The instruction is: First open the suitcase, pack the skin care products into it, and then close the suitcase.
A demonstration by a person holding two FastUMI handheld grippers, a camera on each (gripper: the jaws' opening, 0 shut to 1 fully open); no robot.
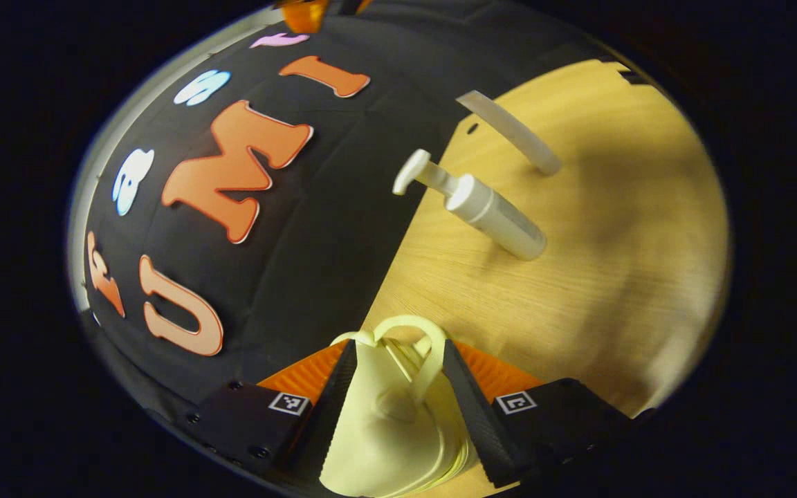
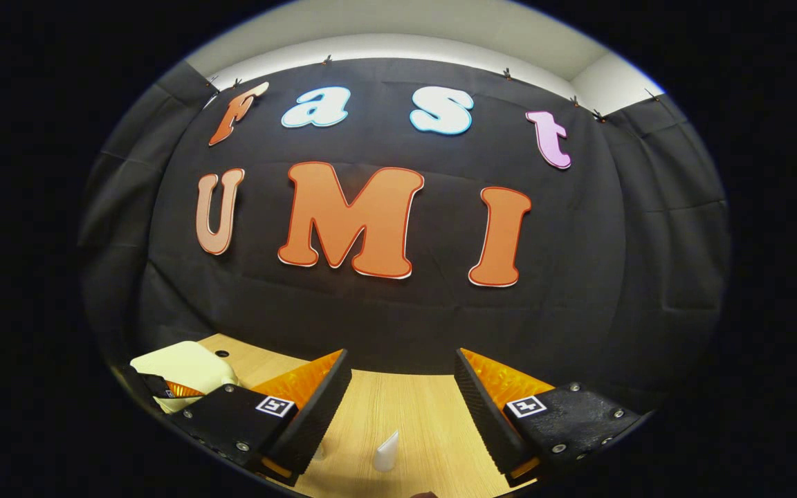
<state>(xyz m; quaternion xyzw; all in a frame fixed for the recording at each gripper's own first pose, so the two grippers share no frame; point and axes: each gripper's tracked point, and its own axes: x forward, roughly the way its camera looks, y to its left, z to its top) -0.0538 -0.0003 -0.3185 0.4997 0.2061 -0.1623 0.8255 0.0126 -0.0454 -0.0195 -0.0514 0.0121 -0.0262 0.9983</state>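
Observation:
In the left gripper view a small cream suitcase (image 1: 385,429) with a looped handle (image 1: 418,346) sits between the two fingers of my left gripper (image 1: 398,363), which press on both its sides. Beyond it, a white pump bottle (image 1: 492,213) and a slim white tube (image 1: 509,130) stand on the wooden table (image 1: 613,277). My right gripper (image 2: 402,377) is open wide above the table, nothing between its fingers. The tube's white tip (image 2: 386,451) shows below the gap. At the far left of the right gripper view lies the cream suitcase (image 2: 187,366).
The black cloth wall (image 2: 398,311) rises right behind the table's back edge. A small round hole (image 1: 472,128) marks the tabletop near the tube. Bare wood stretches to the right of the bottle in the left gripper view.

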